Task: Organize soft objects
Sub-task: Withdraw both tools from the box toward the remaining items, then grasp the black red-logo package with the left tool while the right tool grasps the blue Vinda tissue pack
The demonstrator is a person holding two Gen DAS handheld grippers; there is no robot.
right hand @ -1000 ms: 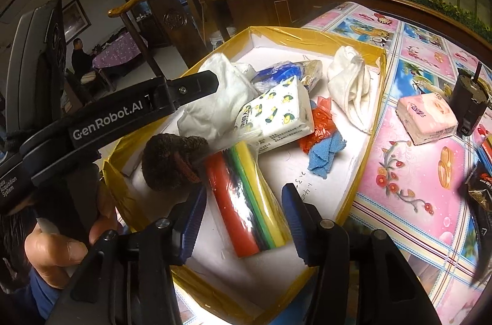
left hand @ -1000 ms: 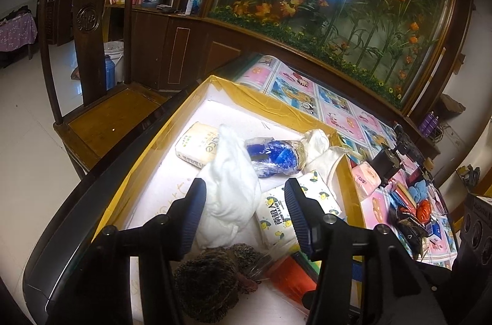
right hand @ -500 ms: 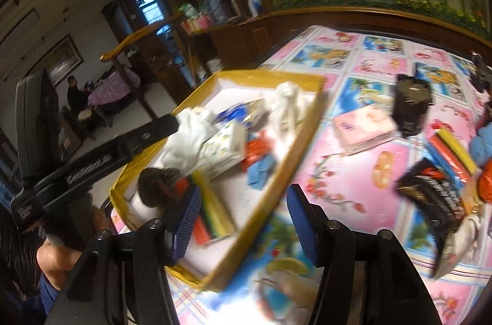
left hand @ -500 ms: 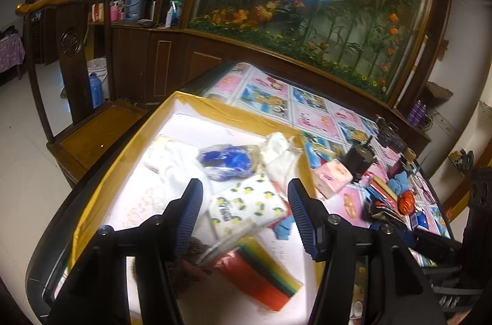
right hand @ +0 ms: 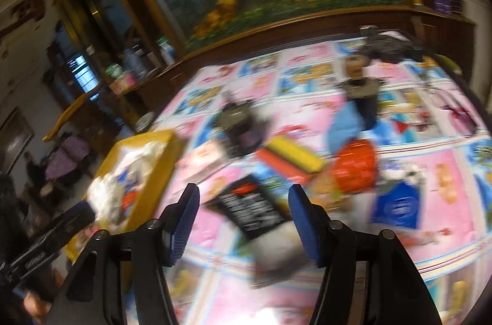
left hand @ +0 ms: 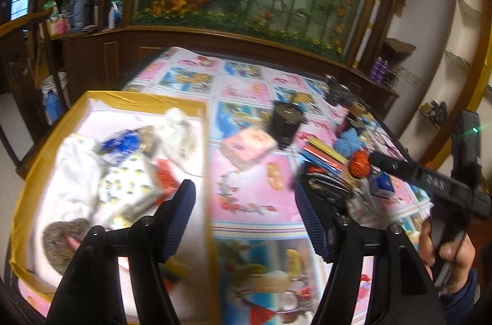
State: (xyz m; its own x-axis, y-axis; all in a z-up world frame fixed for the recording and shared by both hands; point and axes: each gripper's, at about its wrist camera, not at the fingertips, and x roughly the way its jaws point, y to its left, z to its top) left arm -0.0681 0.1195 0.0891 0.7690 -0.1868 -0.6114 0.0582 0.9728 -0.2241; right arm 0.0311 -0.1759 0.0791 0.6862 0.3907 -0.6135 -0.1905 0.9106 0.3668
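Yellow-rimmed tray [left hand: 129, 101] holds white cloth [left hand: 78, 171], tissue pack [left hand: 126, 186], brown scrubber [left hand: 63, 235].
Beside the tray, blurred clutter; both the left gripper [left hand: 246, 220] and the right gripper [right hand: 244, 220] gape, empty.

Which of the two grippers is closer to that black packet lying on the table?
Right. The right gripper hovers open directly over the black packet; the left gripper hangs over the tablecloth beside the tray, packet off to its right.

Black gripper [left hand: 246, 220], ribbed blue pads [left hand: 180, 217], silver screws.
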